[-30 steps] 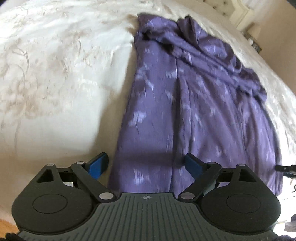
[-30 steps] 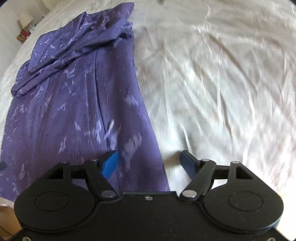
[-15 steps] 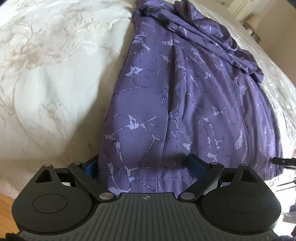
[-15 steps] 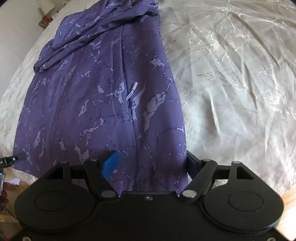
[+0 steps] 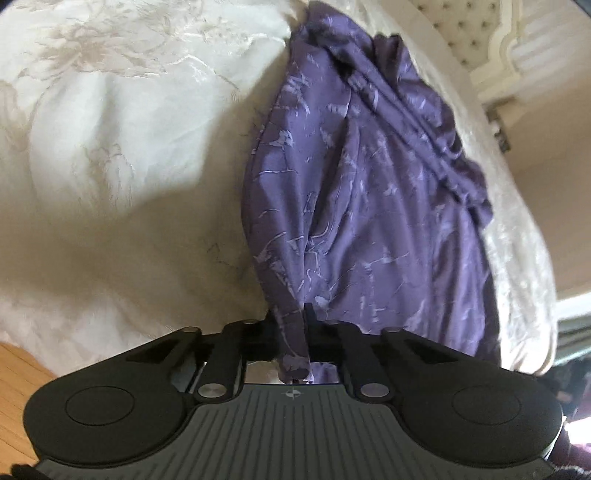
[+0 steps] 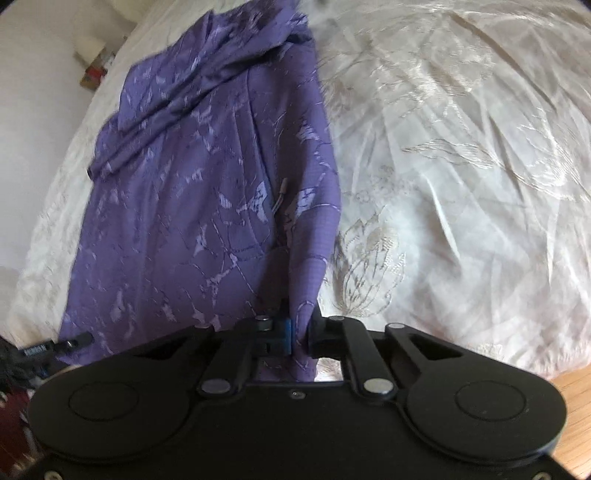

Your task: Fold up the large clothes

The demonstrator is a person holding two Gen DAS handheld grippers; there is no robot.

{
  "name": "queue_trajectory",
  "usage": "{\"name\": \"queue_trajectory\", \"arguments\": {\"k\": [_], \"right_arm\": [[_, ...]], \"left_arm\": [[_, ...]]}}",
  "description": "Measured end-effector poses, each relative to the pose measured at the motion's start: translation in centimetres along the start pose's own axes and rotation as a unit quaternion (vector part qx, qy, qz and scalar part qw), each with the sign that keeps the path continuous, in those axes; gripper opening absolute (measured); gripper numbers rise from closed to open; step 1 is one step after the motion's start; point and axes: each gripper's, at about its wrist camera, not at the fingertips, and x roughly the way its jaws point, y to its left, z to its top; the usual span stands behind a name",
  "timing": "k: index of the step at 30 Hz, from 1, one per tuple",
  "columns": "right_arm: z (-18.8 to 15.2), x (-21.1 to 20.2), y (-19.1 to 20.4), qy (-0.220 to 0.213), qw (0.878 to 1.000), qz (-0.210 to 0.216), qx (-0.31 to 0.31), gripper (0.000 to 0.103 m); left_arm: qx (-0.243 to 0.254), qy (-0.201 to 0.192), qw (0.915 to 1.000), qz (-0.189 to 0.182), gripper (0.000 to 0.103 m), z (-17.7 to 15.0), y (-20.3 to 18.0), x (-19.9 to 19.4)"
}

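Both grippers, left gripper (image 5: 293,325) and right gripper (image 6: 301,332), have just closed, pinching the purple garment's (image 5: 369,206) near hem on the cream bedspread (image 5: 110,147).

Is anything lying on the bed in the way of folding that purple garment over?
Nothing visible. Both claws, left and right, have just closed on the garment's near hem, and the bedspread beside it lies bare.

- Left wrist view: bare bedspread (image 5: 122,155) lies open from 9 to 12 o'clock of the purple garment (image 5: 369,206).
- At 1 o'clock, a tufted headboard (image 5: 469,33) closes the far end.
- Right wrist view: bedspread open from 12 to 3 o'clock; wood floor (image 6: 576,384) at 4 o'clock.
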Motion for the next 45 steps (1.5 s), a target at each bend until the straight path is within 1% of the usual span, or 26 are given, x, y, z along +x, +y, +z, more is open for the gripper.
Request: {"name": "queue_trajectory", "arguments": {"k": [4,8,10,13,16,20,22,23,26,29,31,35,39,43,45], "right_arm": [[0.3,-2.1,-1.2,-0.016,0.998,0.047,0.043,0.013],[1.2,-4.1,-1.3,-0.039,0.992,0.096,0.077,0.012],[2.0,-4.9,-1.0,-0.054,0.988,0.115,0.088,0.012],[4.0,-5.9,-0.4,-0.085,0.980,0.147,0.108,0.012],[7.0,-6.4,0.7,-0.124,0.970,0.172,0.120,0.012],[11.8,-5.9,2.1,-0.170,0.954,0.201,0.145,0.012],[14.7,-5.2,3.1,-0.184,0.950,0.206,0.143,0.012],[16.0,-4.8,3.7,-0.189,0.949,0.208,0.140,0.012],[20.0,-3.3,5.1,-0.204,0.950,0.202,0.128,0.012],[23.6,-1.0,6.0,-0.211,0.951,0.185,0.129,0.013],[25.0,-0.1,5.7,-0.210,0.952,0.175,0.135,0.012],[28.6,3.1,5.6,-0.205,0.955,0.145,0.158,0.012],[31.2,5.8,5.5,-0.187,0.963,0.102,0.163,0.012],[32.8,7.9,5.4,-0.164,0.970,0.059,0.172,0.014],[33.6,9.0,5.6,-0.153,0.974,0.038,0.163,0.017]], "left_arm": [[-0.059,-0.035,0.9969,-0.038,0.007,-0.2,0.2,-2.0],[-0.072,-0.061,0.9932,-0.068,0.007,1.0,-1.0,-3.9],[-0.074,-0.074,0.9904,-0.089,0.007,2.2,-2.1,-4.6],[-0.078,-0.097,0.9852,-0.118,0.007,4.5,-3.5,-5.4],[-0.087,-0.132,0.9762,-0.148,0.007,7.7,-4.9,-5.7],[-0.107,-0.166,0.9627,-0.185,0.008,12.5,-6.2,-4.5],[-0.106,-0.173,0.9592,-0.197,0.008,15.4,-7.1,-3.2],[-0.100,-0.176,0.9591,-0.198,0.008,16.6,-7.6,-2.7],[-0.082,-0.179,0.9605,-0.197,0.008,20.5,-9.0,-0.5],[-0.081,-0.174,0.9625,-0.192,0.008,24.0,-9.8,2.0],[-0.086,-0.169,0.9642,-0.185,0.008,25.9,-9.6,3.3],[-0.095,-0.159,0.9678,-0.170,0.008,29.0,-9.0,6.0],[-0.075,-0.138,0.9768,-0.146,0.009,31.9,-9.5,9.0],[-0.054,-0.113,0.9858,-0.111,0.011,34.0,-9.8,12.1],[-0.054,-0.101,0.9889,-0.094,0.013,34.6,-9.7,13.4]]}}
